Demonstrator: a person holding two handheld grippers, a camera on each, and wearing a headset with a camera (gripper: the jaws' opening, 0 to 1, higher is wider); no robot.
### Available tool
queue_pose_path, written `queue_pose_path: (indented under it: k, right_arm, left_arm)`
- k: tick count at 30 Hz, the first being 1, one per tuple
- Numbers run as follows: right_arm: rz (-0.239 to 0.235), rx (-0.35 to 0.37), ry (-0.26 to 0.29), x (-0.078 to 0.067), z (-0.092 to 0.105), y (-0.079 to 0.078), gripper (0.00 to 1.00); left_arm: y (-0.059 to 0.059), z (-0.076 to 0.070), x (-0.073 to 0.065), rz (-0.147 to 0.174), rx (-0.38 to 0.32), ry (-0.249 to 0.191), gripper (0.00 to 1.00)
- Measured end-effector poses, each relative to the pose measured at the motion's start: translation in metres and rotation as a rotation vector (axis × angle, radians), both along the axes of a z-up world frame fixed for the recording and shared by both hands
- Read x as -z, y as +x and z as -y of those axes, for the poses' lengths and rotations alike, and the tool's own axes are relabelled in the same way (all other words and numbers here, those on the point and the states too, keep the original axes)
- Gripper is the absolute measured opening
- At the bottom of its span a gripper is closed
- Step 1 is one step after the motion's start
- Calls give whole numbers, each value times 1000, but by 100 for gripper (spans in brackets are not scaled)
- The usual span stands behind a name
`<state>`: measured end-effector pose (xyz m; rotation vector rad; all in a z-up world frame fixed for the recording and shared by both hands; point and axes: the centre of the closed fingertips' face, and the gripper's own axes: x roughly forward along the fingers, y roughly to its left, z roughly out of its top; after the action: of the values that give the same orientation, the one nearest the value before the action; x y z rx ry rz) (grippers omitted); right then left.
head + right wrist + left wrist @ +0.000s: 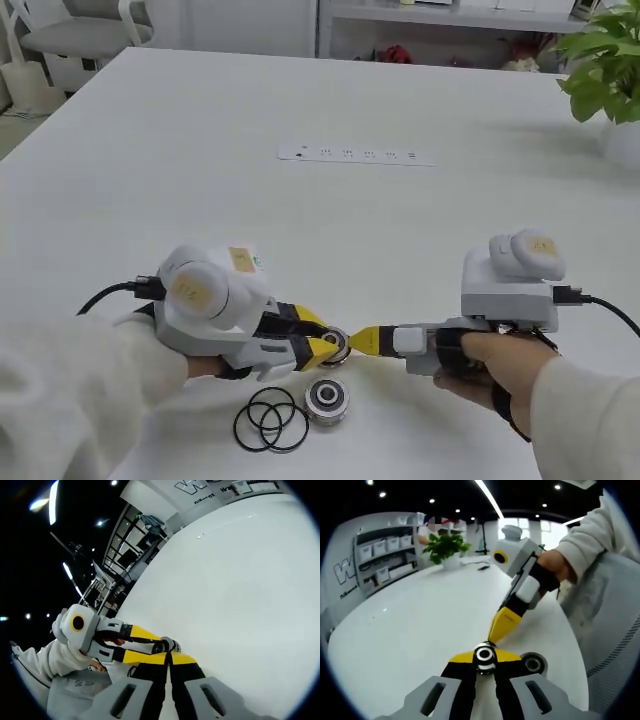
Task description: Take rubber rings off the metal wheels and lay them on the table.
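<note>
My left gripper point(328, 347) is shut on a small metal wheel point(337, 343) and holds it just above the white table point(300, 220). In the left gripper view the wheel point(485, 657) sits between my yellow tips. My right gripper point(358, 341) comes in from the right, jaws shut, its yellow tip against the wheel's edge. I cannot tell whether it pinches a ring. The right gripper view has its tips point(170, 658) meeting right at the held wheel point(168, 644). A second wheel point(327, 397) lies on the table, and several black rubber rings point(270, 420) lie beside it.
A white power strip point(355, 154) lies flat mid-table, far beyond the grippers. A potted plant point(605, 65) stands at the far right corner. Cables trail from both grippers toward the table's sides. A chair point(80, 35) and shelves stand behind the table.
</note>
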<state>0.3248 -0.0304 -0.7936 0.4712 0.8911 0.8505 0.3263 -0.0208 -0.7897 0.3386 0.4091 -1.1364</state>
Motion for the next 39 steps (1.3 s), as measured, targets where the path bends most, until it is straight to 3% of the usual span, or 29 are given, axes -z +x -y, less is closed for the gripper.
queue_pose_path:
  k: [39]
  right_arm:
    - [-4,6,6,-4,-2,3,0]
  left_arm:
    - [0,0,0,2,-12,2,14]
